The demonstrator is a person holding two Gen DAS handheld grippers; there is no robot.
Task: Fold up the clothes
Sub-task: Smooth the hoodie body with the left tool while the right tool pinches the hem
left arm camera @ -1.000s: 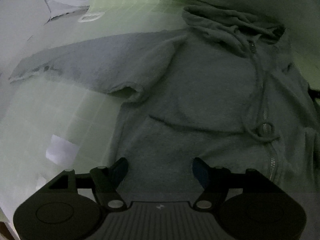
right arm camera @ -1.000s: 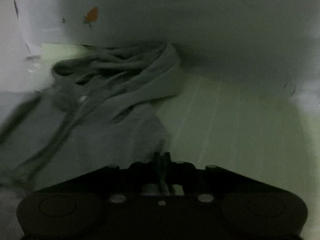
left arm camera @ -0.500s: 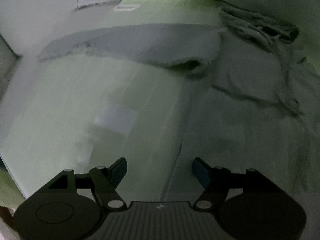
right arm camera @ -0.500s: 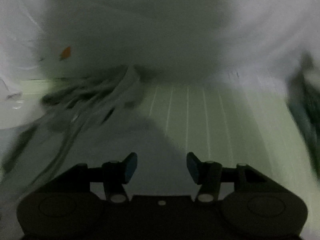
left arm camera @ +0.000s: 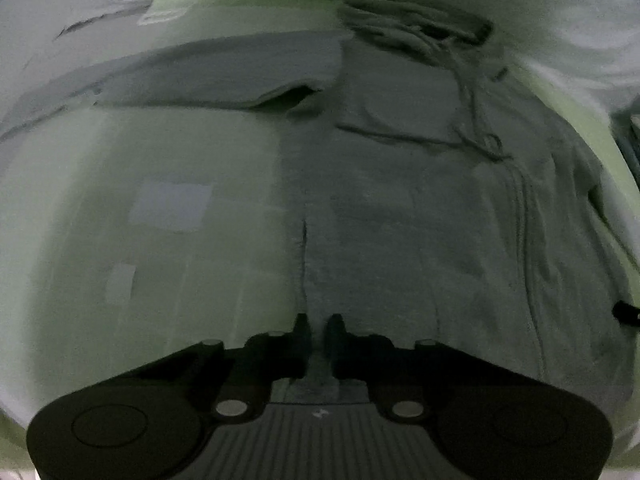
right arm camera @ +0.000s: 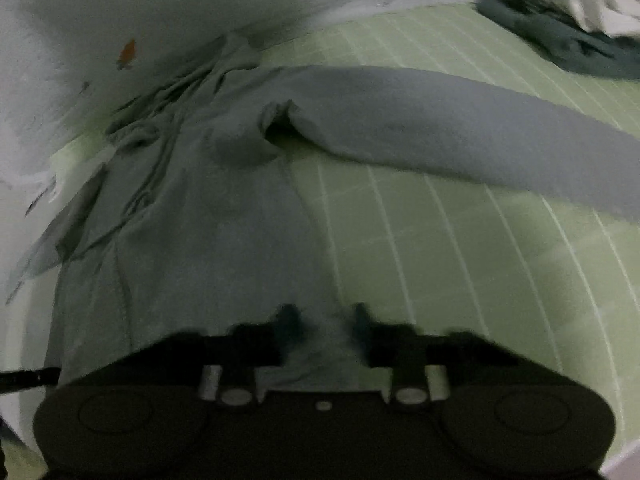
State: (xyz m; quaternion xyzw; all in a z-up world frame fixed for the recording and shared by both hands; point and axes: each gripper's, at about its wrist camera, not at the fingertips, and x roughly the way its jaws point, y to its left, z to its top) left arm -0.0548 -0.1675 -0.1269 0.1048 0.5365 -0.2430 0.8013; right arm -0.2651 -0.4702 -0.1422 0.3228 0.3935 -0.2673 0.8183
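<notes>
The grey hoodie (left arm camera: 400, 208) lies spread out flat on the green checked bed sheet (right arm camera: 460, 240), zip side up. Its long axis runs from the hem at the near edge of the bed, just in front of both grippers, away to the hood (left arm camera: 416, 28) at the far edge. One sleeve (left arm camera: 224, 72) lies stretched out sideways toward the left edge and the other sleeve (right arm camera: 460, 132) toward the right edge. The left gripper (left arm camera: 318, 330) is at the left corner of the hem, and its fingers are almost pressed together with a fold of the cloth between them. The right gripper (right arm camera: 326, 320) is at the right corner of the hem; its fingers stand only partly apart with cloth between them, but the blur does not let me tell if it already pinches. So each gripper is nearest to its own corner, and I judge a lift of the hem toward the hood is prepared. Half a second ago both grippers were wide open and higher above the bed.
</notes>
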